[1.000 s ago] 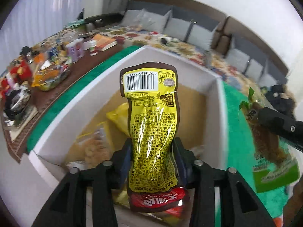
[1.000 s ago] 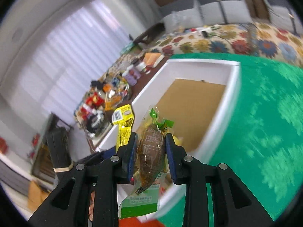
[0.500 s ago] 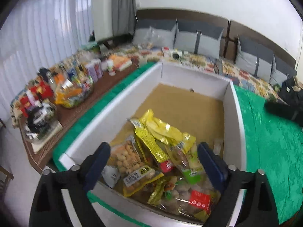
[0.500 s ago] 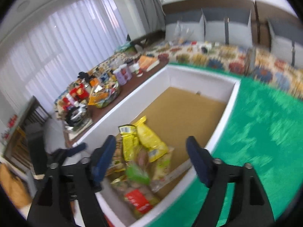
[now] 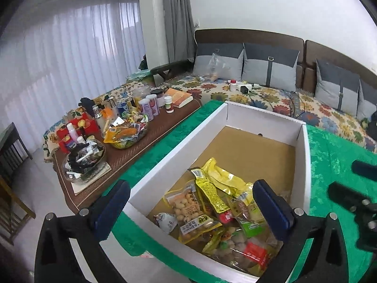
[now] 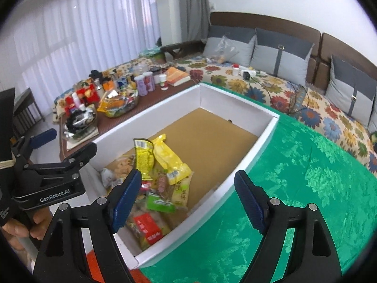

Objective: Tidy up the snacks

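Both packets have dropped since a second ago: my left gripper (image 5: 192, 204) and right gripper (image 6: 188, 194) hang spread, empty. The snack packets (image 5: 212, 207) lie heaped at the white box's (image 5: 306, 160) near end. Light, crinkly, slippery; I'd pinch a sealed edge.

A white box (image 5: 306, 160) with a brown cardboard floor holds yellow, green and red snack packets (image 5: 221, 195) on a green patterned cloth (image 6: 306, 176); the sofa cover (image 6: 294, 99) is floral.
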A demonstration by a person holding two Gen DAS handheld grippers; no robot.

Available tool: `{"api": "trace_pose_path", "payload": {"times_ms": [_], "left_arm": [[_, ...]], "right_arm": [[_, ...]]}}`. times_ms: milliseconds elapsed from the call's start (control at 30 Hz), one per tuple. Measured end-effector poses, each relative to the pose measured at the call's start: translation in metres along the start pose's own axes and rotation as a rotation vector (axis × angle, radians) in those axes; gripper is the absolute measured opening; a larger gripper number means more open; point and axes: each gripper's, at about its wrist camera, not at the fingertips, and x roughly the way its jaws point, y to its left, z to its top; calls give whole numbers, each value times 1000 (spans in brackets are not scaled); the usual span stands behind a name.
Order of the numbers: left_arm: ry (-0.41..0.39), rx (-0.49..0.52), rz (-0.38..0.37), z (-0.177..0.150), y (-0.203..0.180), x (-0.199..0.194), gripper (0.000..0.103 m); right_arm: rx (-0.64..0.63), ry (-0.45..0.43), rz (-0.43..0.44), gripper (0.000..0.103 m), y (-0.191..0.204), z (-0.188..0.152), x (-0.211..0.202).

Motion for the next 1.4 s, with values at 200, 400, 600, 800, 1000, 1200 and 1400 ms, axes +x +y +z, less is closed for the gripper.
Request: {"api": "trace_pose_path", "payload": {"times_ms": [200,400,600,800,1000,1200,1400], "left_arm": [[-2,23,-5,-1,2,-3,103],[24,4,-43,-5,6,2,103],[43,27,30,-6,2,4,103],[61,38,18,-7,4,5,103],[77,26,14,-6,9,11,103],[91,21,12,-8,9,15,103],[100,20,11,-9,10,21,103]], "right_arm": [[48,5,3,84,3,-1,3],[47,3,-27,84,7,-1,4],[44,21,-40,84,12,0,8],[40,37,-43,84,15,-1,12],[52,50,-45,84,14,-2,16],[54,67,-48,84,12,-4,22],[55,82,-43,84,12,-8,27]]}}
